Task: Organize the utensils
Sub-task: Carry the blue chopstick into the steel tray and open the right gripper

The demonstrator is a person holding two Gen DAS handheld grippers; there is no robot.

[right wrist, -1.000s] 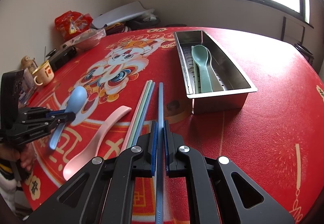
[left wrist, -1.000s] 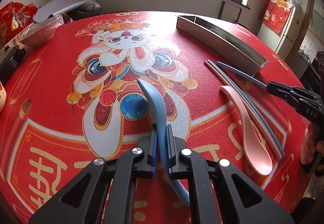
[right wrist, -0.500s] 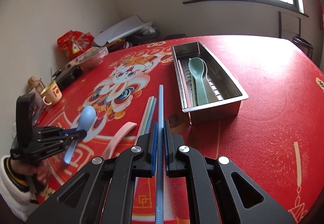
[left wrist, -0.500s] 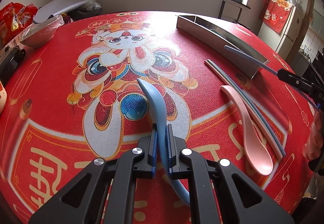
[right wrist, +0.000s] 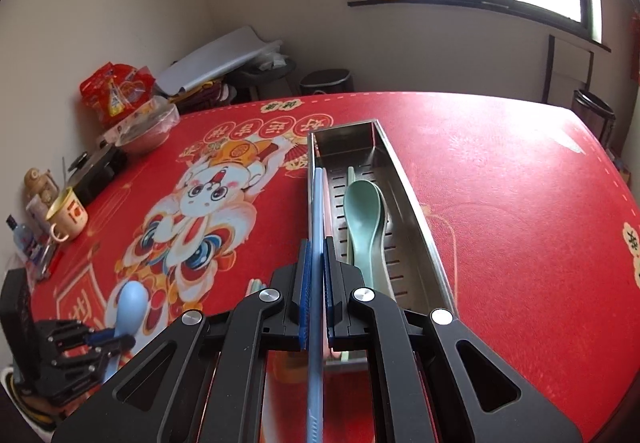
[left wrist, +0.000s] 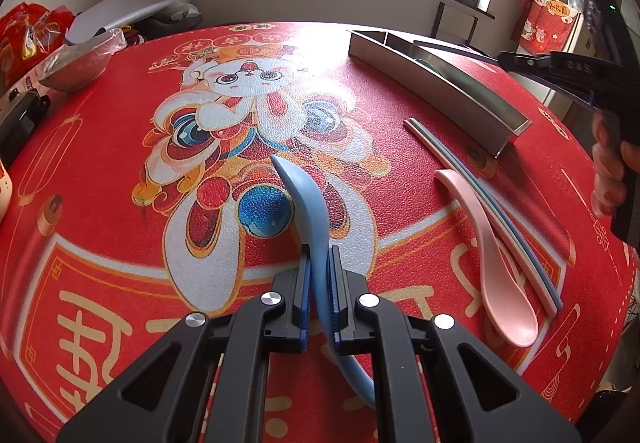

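Two tongs in play, and both are loaded. Left tongs [left wrist: 319, 271] are clamped on the blue spoon [left wrist: 308, 203], pads pinching its handle, bowl end poking forward and held above the red desk [left wrist: 100, 171] with its big lion-dance cartoon. Right tongs [right wrist: 316, 267] are closed tight on a single blue chopstick [right wrist: 318, 211], gripped along its length, front end reaching out over the left rim of the steel tray [right wrist: 424, 239]. From the left view the right tongs sit high at the right edge, a hand [left wrist: 608, 171] wrapped around the grip, chopstick tip stretched over the tray's near wall.

Inside the tray: a green spoon [right wrist: 362, 215] lying lengthwise, bowl toward the far end, resting on the perforated floor, with another pale utensil tucked under it — can't make out what.

On the desk, just beside the tray's near end, a pink spoon [left wrist: 492, 263] lies flat, and touching alongside it a bundle of chopsticks [left wrist: 480, 199], pink and teal, running parallel to the tray.

Far left edge of the desk: a foil-wrapped bowl [left wrist: 76, 63], red snack bags [right wrist: 116, 91], a cream mug [right wrist: 70, 215].
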